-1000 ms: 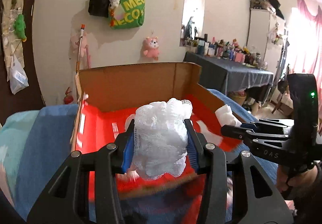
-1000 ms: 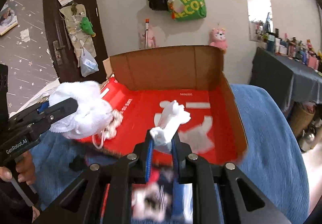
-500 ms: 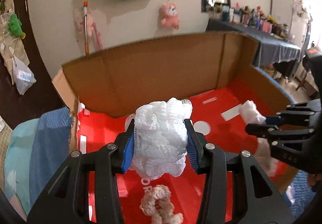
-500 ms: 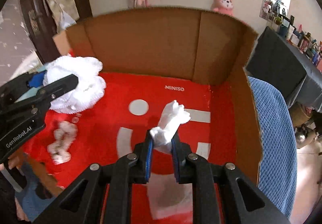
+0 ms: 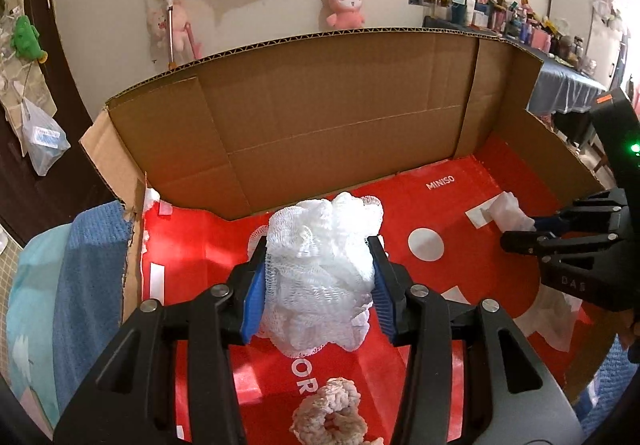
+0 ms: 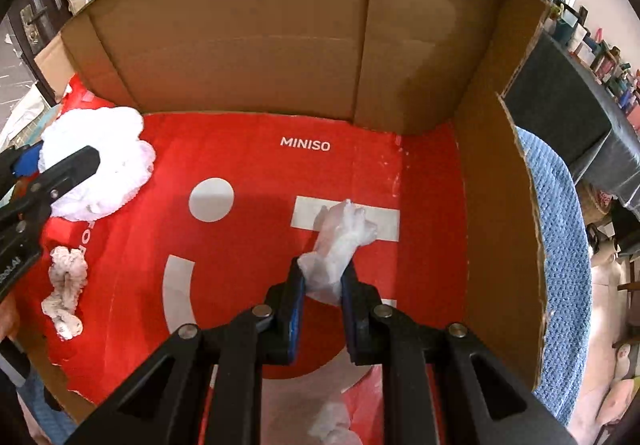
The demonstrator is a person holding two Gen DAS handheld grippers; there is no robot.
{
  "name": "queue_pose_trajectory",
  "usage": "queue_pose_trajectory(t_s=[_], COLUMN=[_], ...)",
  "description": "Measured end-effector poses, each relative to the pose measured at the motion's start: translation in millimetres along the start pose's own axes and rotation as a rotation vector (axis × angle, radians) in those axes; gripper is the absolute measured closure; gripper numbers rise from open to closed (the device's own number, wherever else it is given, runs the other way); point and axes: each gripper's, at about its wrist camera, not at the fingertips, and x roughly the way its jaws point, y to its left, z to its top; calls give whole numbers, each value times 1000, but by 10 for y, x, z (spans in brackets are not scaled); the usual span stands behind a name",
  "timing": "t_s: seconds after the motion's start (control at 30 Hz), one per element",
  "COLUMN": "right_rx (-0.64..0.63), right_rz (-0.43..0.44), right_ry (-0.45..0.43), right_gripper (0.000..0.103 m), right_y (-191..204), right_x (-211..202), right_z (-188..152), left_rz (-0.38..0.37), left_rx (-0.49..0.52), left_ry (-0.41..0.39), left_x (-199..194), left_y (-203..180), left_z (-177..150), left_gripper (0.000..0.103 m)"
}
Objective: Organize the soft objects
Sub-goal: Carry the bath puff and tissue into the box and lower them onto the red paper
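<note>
We log a white mesh sponge (image 5: 320, 269) at frame centre, clamped in our left gripper (image 5: 318, 285) whose jaws have just been opening; our right gripper (image 6: 322, 281) pinches a white glove (image 6: 340, 241) over the box (image 6: 240, 25).

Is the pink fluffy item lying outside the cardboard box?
No, the pink fluffy item lies on the red floor of the cardboard box, below the white mesh puff.

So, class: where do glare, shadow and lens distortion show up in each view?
Left wrist view: window glare at the top right, box rim bowed by the fisheye. Right wrist view: box wall curved, a soft shadow on the red floor, everything sharp.
</note>
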Motion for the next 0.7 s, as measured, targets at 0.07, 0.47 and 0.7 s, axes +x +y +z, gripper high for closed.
queue_pose_trajectory(t_s=[0.07,0.47,0.7], right_rx=[3,24,23], right_rz=[0,21,28], right_ry=[3,13,21], right_gripper=[84,81,69], right_y=[-25,-132,-153], right_x=[45,48,12], right_z=[22,52,112], left_rz=[-2,-11,-17], left_rx=[4,12,16], left_ry=[2,13,13], left_x=[3,33,33], left_y=[-4,-11,-32], left_z=[-3,12,3], left_gripper=[57,44,36])
